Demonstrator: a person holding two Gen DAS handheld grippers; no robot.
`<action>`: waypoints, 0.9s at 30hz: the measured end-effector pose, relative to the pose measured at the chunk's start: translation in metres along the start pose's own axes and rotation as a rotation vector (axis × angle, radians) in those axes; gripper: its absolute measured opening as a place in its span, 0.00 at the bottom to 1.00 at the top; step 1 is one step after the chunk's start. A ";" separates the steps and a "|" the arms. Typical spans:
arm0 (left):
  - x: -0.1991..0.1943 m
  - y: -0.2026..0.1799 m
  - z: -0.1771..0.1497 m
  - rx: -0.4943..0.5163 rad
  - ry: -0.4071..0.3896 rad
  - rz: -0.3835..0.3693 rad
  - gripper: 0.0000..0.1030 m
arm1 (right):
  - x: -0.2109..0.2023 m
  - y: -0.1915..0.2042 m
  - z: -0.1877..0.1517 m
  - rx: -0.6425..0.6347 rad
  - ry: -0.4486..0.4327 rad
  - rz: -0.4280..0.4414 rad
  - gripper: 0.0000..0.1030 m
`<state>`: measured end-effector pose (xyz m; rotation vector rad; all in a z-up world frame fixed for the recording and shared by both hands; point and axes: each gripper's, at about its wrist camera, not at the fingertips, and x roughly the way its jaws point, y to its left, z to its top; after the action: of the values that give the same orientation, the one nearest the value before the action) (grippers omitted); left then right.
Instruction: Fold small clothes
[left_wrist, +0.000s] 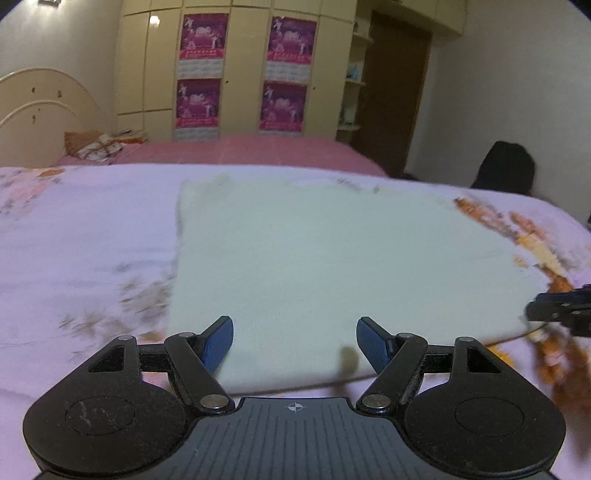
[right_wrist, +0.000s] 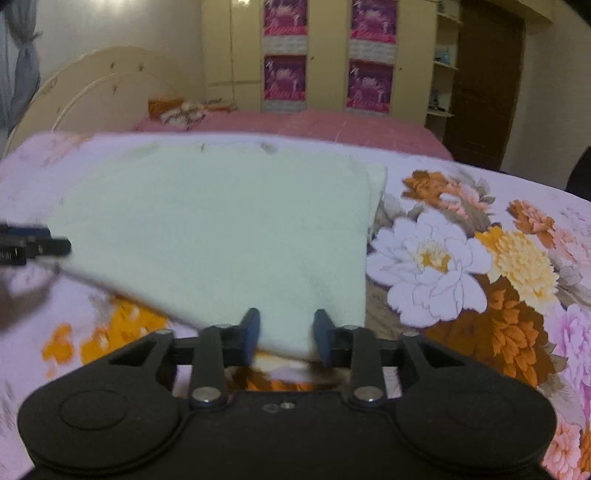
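Observation:
A pale white cloth (left_wrist: 332, 251) lies spread flat on the floral bedsheet (left_wrist: 74, 240). My left gripper (left_wrist: 295, 334) stands open over the cloth's near edge, which runs between its blue pads (left_wrist: 219, 343) without either pad pressing on it. My right gripper (right_wrist: 286, 332) is at the cloth's (right_wrist: 221, 221) near right corner. Its jaws stand narrower, still apart, with the corner lying between them. Each gripper shows at the edge of the other's view: the right gripper (left_wrist: 561, 306) on the right, the left gripper (right_wrist: 33, 243) on the left.
Big printed flowers cover the bedsheet (right_wrist: 461, 258) right of the cloth. Behind it stands a second bed with a pink cover (left_wrist: 240, 151), a pillow (left_wrist: 92, 146) and a curved headboard (left_wrist: 44, 107). A wardrobe with posters (left_wrist: 199, 74), a brown door (left_wrist: 395, 92) and a dark object (left_wrist: 506, 166) stand farther back.

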<state>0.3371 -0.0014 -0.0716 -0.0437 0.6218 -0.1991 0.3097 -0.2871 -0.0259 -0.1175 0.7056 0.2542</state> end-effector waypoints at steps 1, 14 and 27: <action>0.003 -0.006 0.001 0.010 0.003 -0.004 0.71 | -0.003 0.000 -0.002 0.002 -0.010 -0.002 0.29; 0.020 -0.011 -0.013 0.002 0.078 0.038 0.73 | 0.005 -0.004 -0.008 0.048 0.042 -0.053 0.27; 0.020 -0.042 -0.005 0.000 0.102 0.071 0.74 | 0.007 0.055 0.017 -0.013 -0.031 0.071 0.31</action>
<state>0.3421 -0.0463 -0.0831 -0.0118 0.7242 -0.1335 0.3105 -0.2293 -0.0185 -0.1009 0.6783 0.3282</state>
